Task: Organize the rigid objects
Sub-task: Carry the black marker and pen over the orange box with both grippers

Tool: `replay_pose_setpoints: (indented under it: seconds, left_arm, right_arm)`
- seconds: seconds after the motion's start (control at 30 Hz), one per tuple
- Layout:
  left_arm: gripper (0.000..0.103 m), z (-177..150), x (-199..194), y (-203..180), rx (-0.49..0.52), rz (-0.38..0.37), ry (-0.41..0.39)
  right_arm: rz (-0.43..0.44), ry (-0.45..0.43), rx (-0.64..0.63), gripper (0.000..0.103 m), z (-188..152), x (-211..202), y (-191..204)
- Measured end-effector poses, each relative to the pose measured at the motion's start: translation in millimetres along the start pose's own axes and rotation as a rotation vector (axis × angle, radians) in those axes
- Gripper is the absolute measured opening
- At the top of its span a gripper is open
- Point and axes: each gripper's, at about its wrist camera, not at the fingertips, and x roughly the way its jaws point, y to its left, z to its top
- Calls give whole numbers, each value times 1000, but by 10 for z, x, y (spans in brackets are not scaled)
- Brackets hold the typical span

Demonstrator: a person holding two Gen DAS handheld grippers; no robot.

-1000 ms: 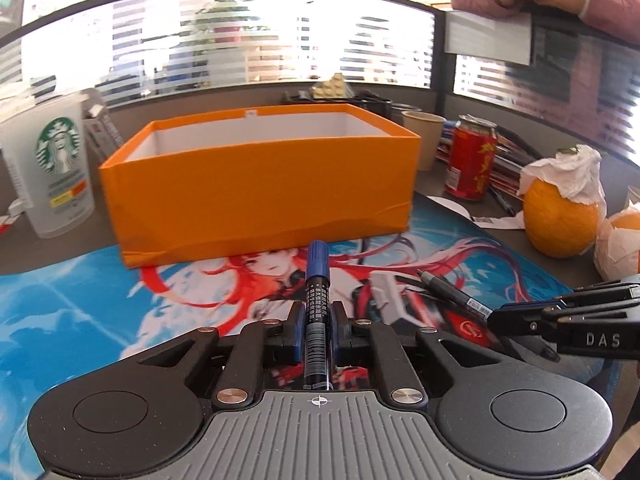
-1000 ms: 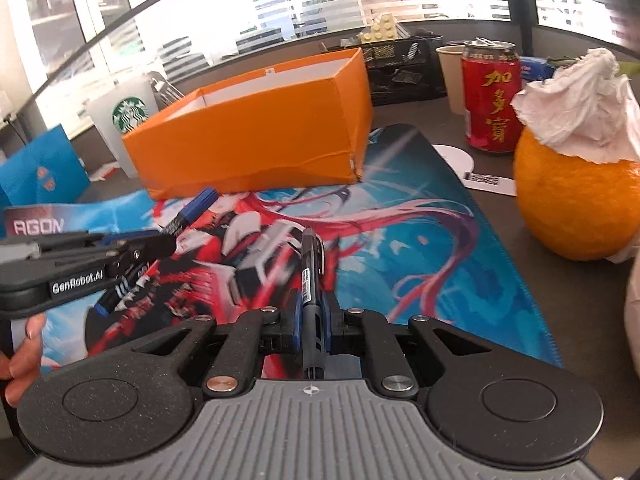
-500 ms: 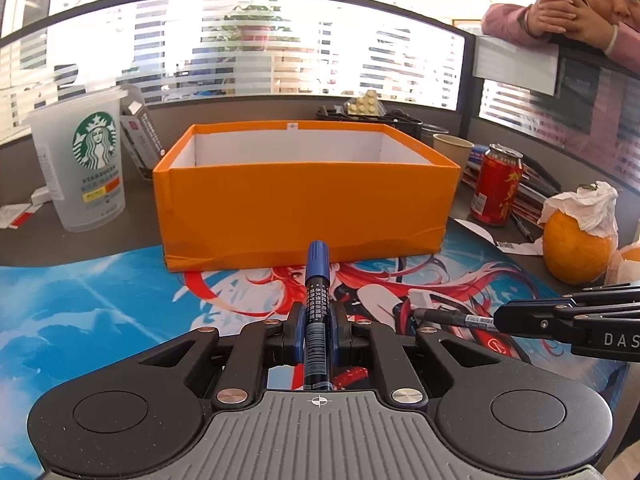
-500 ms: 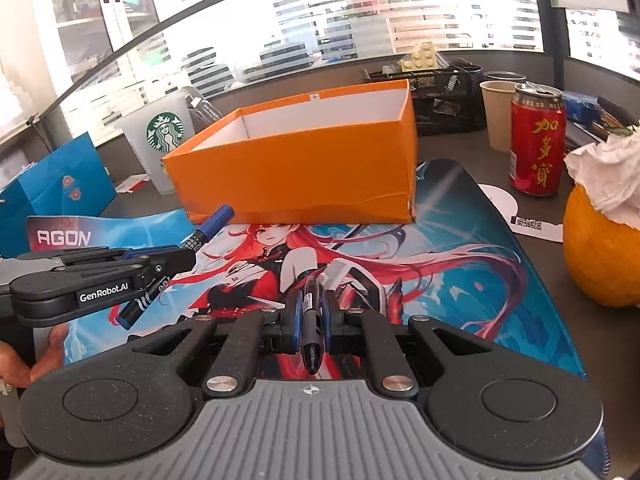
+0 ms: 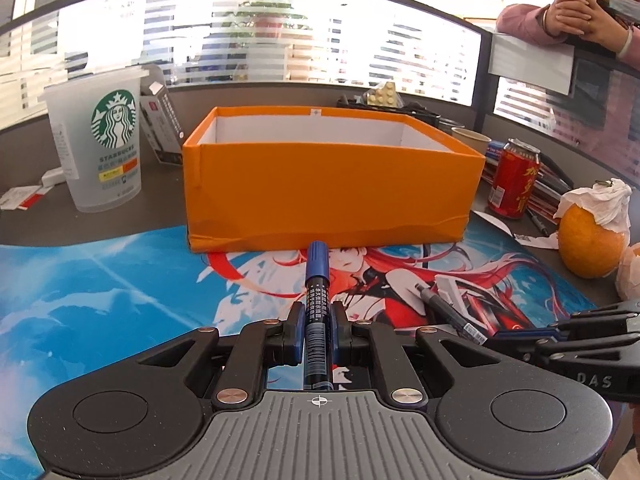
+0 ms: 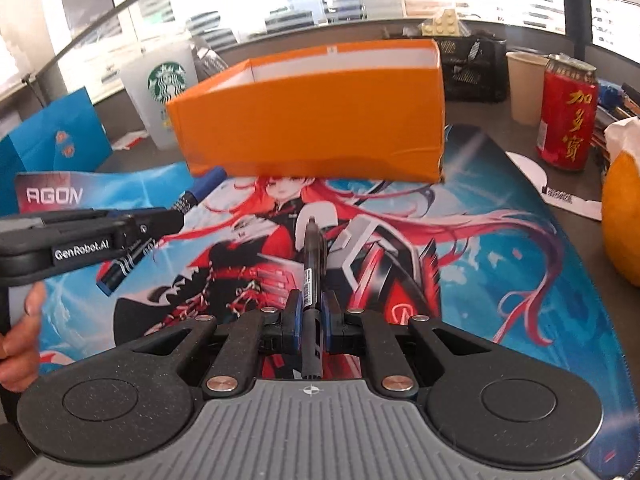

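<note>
My left gripper (image 5: 317, 330) is shut on a blue-capped marker (image 5: 316, 280) that points forward at the open orange box (image 5: 332, 184). My right gripper (image 6: 310, 320) is shut on a black pen (image 6: 311, 252) that also points at the orange box (image 6: 312, 120). Both are held above the printed desk mat (image 5: 100, 296). The right gripper and its pen show at the lower right of the left wrist view (image 5: 520, 340). The left gripper with the marker shows at the left of the right wrist view (image 6: 120, 232). The box's white inside looks empty as far as I can see.
A Starbucks cup (image 5: 100, 140) stands left of the box. A red can (image 5: 514, 178), a paper cup (image 5: 470, 140) and oranges with tissue (image 5: 592, 236) stand to the right. A black organiser (image 6: 472, 68) is behind the box. A person leans on the partition (image 5: 580, 12).
Both grippers have risen and moved towards the box, each still holding its pen. The box now sits higher and more square in both views.
</note>
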Motion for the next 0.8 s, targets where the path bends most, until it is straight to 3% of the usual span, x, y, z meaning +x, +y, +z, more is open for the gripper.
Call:
replay_pose_setpoints:
  seconds: [0.1, 0.2, 0.27, 0.3, 0.37, 0.43, 0.47, 0.8]
  left_arm:
    - [11, 16, -9, 24, 0, -2, -2]
    - [11, 37, -17, 46, -3, 3, -7]
    - [11, 30, -10, 54, -5, 3, -5]
    - [11, 24, -7, 56, -7, 4, -4]
    - [11, 9, 3, 51, -9, 1, 1]
    - [11, 0, 10, 42, -5, 1, 5]
    - [11, -2, 6, 41, -5, 0, 5]
    - [11, 200, -107, 27, 22, 3, -30]
  right_arm:
    - [-15, 11, -43, 10, 6, 42, 64]
    - [-61, 60, -211, 10, 37, 84, 233]
    - [-84, 72, -241, 14, 62, 115, 305]
    - [-85, 64, -238, 21, 69, 141, 298]
    - [-81, 58, -217, 24, 100, 183, 272]
    - [-80, 50, -206, 11, 108, 203, 263]
    - [-85, 41, -204, 10, 100, 204, 260]
    - [38, -32, -65, 9, 341, -14, 130]
